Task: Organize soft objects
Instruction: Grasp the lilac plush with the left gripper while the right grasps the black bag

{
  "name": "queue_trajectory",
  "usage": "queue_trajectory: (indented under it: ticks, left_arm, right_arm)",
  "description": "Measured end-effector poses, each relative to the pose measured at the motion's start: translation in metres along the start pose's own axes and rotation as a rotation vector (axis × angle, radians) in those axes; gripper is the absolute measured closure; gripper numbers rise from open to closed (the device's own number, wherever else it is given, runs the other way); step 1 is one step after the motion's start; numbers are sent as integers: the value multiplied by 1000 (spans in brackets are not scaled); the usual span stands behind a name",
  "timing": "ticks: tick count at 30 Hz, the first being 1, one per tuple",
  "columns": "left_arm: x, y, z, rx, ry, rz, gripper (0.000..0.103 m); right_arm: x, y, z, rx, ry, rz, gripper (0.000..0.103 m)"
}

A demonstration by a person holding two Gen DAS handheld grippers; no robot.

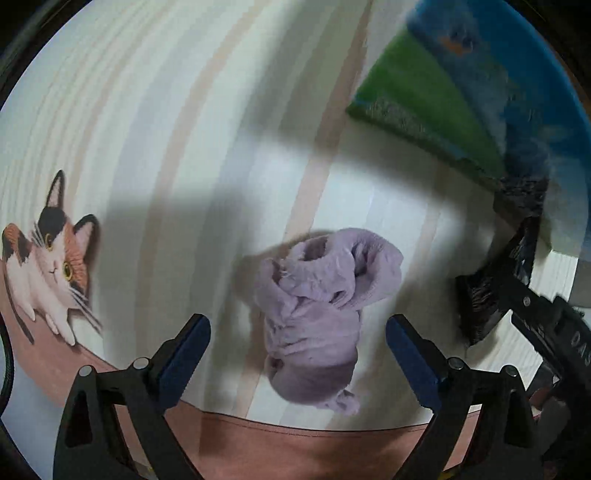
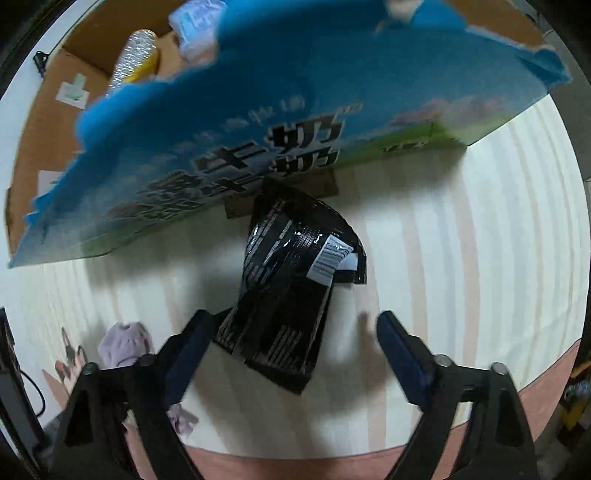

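**Two tongs, two soft things, one box**

I am counting two soft things on the striped mat (image 1: 155, 122): one crumpled lilac cloth (image 1: 317, 325) and one shiny black packet (image 2: 291, 291).

I am looking down along my left tongs (image 1: 298, 354), and they are standing spread, with the cloth lying between the blue pads (image 1: 184, 354) but touching neither. The cloth is bunched into a lump, resting on the mat near its pink border. One printed cat (image 1: 48, 273) is lying on the mat to the cloth's left, well apart from it.

My right tongs (image 2: 291, 354) are also standing spread. The packet is lying flat between them; its lower left corner is sitting just beside the left pad (image 2: 188, 354), and I cannot tell whether the two are touching. The right pad is standing clear of it. One white barcode label (image 2: 330, 264) is showing on the packet's upper right part.

I am seeing one blue and green carton (image 2: 280, 110) standing just beyond the packet, with dark printed characters on its near side and a torn upper edge. What it is holding I cannot tell from here. Behind it one brown cardboard box (image 2: 44, 122) is sitting open, with one clear plastic bottle (image 2: 133, 55) and some pale wrapped packs (image 2: 192, 26) in it; the packs are too blurred to count.

From the left view, the right tongs are showing at the right edge near the packet.
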State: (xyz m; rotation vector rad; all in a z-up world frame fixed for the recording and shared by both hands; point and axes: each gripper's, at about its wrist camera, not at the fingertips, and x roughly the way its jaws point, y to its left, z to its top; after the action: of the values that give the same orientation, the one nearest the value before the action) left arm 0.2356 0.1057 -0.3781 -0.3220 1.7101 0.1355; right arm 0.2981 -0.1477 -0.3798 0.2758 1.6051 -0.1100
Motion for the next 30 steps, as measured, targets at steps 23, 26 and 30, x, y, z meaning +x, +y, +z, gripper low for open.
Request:
queue_trajectory:
  ticks: [23,26,30]
  left_arm:
    - [17,-66,-51,173,-29,112,45]
    - [15,-65,-47,179,-29,113,46]
    - [16,-63,-36,190,-31,108,45]
  right_arm:
    - [16,-16,-66,-207,128,-59,32]
    - [17,-15,-62,-169,133,-36,30]
    - [25,-15,-62,-130,147,-35,30]
